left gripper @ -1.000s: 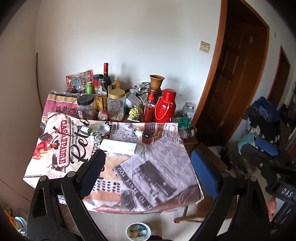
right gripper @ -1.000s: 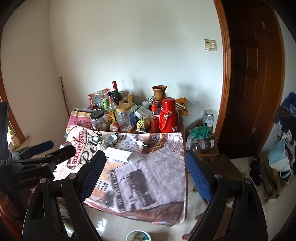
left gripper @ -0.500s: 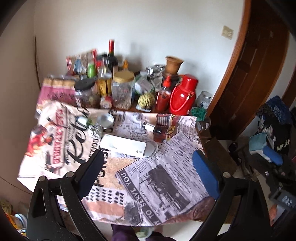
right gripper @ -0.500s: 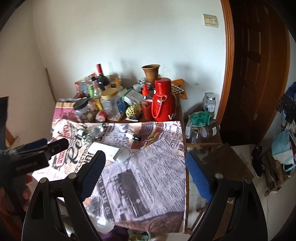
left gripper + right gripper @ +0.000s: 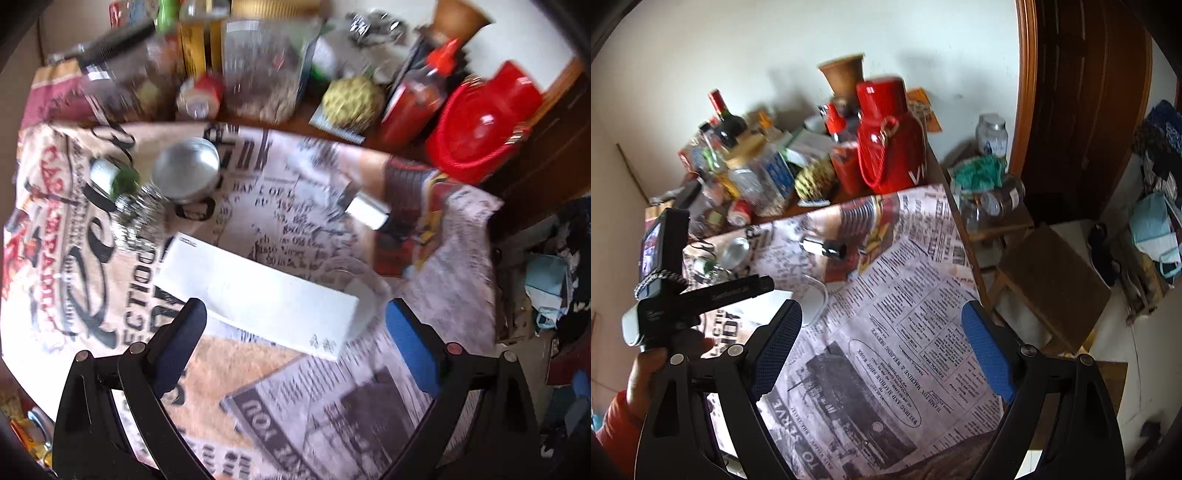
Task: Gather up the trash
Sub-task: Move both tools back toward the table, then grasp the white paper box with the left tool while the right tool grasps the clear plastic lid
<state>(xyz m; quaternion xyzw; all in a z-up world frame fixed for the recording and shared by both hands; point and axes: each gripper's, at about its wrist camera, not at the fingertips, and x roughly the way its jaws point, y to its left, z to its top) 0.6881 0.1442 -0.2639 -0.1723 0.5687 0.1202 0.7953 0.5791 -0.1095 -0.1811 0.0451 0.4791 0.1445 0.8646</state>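
Observation:
A flat white box (image 5: 258, 299) lies on the newspaper-print tablecloth (image 5: 332, 413), just ahead of my open, empty left gripper (image 5: 295, 328). A clear round lid (image 5: 354, 280) lies at its right end. Beyond it lie a small white and black object (image 5: 365, 214), a round metal tin (image 5: 186, 168), a crumpled foil ball (image 5: 138, 216) and a small green and white bottle (image 5: 110, 177). My right gripper (image 5: 882, 343) is open and empty above the cloth's right half; the left gripper's body (image 5: 701, 291) shows at its left.
Jars, bottles, a red thermos (image 5: 484, 125), a red sauce bottle (image 5: 417, 99) and a custard apple (image 5: 351, 99) crowd the table's back. Right of the table stand a low wooden stool (image 5: 1052, 280), glass jars (image 5: 991, 134) and a dark wooden door (image 5: 1086, 92).
Both grippers have moved forward and down toward the table. The left gripper now hovers close over the white box. Both remain open.

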